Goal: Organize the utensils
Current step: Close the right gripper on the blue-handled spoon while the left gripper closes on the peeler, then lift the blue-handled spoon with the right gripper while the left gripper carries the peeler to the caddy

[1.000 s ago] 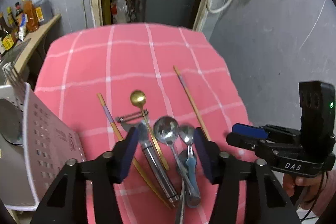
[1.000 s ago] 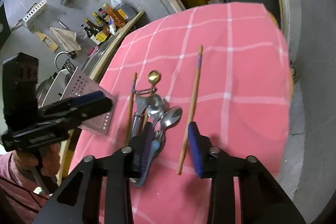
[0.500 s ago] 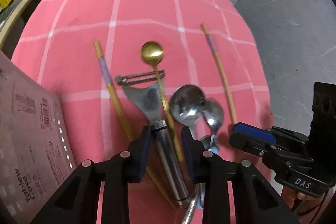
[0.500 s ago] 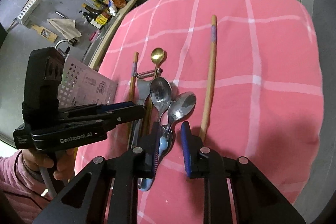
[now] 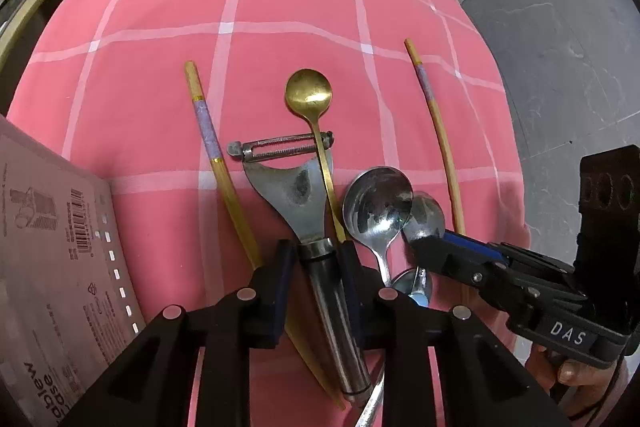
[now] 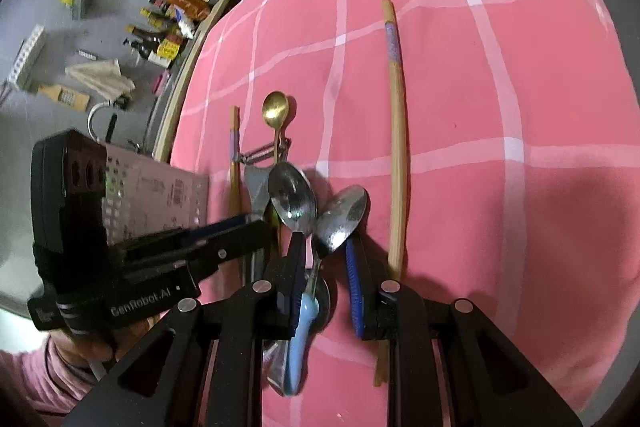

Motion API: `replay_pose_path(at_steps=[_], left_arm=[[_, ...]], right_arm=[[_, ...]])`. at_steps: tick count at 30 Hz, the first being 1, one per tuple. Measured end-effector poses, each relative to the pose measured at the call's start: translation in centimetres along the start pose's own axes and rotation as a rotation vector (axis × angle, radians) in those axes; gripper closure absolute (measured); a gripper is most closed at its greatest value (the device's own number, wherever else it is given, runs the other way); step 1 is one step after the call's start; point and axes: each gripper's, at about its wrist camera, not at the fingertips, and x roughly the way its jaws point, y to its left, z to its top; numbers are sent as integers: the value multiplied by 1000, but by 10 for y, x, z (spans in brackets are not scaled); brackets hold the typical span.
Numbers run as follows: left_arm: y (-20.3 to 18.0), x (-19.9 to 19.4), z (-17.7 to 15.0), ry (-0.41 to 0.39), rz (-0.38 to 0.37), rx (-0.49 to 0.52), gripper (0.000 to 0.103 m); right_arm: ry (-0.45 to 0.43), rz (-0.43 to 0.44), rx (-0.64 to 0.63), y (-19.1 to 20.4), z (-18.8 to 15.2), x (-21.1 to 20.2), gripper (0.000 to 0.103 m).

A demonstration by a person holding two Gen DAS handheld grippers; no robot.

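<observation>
Utensils lie bunched on the pink checked cloth (image 5: pixel 280 7). My left gripper (image 5: pixel 316 267) points steeply down with its jaws closing; its pads sit against both sides of the steel peeler's (image 5: pixel 288 183) dark handle. A gold spoon (image 5: pixel 308 91) crosses the peeler's blade. My right gripper (image 6: pixel 324 259) is narrowly open and straddles the necks of a large steel spoon (image 6: pixel 292 199) and a small blue-handled spoon (image 6: pixel 344 211). No pad presses on either spoon. Two wooden chopsticks lie apart, one (image 5: pixel 216 155) left of the peeler and one (image 6: pixel 396 147) right of the spoons.
A perforated white utensil holder (image 5: pixel 48 267) stands at the table's left edge, close to my left gripper (image 6: pixel 248 223). Bottles (image 6: pixel 168 27) crowd a shelf beyond it. Grey floor (image 5: pixel 560 47) drops away past the cloth's right edge. A hand grips each gripper's handle.
My left gripper sank onto the peeler and its jaws narrowed around the handle. My right gripper slid over to the two steel spoons and its jaws also narrowed.
</observation>
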Motion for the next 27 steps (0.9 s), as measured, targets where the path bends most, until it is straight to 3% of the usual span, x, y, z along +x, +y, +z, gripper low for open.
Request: replay_pose_path(at_steps=[3,9,27], left_arm=[[0,0,2,8,-2,-7,82],[-1,2,14,17,16,-3,83],[-7,-11,-14,33,-59,10,86]], right_arm=[[-18,26,40,-2,0,5,85],[-58,42,81,-2,-7,5,99],[-212,25,61,-11,-38,-63,100]])
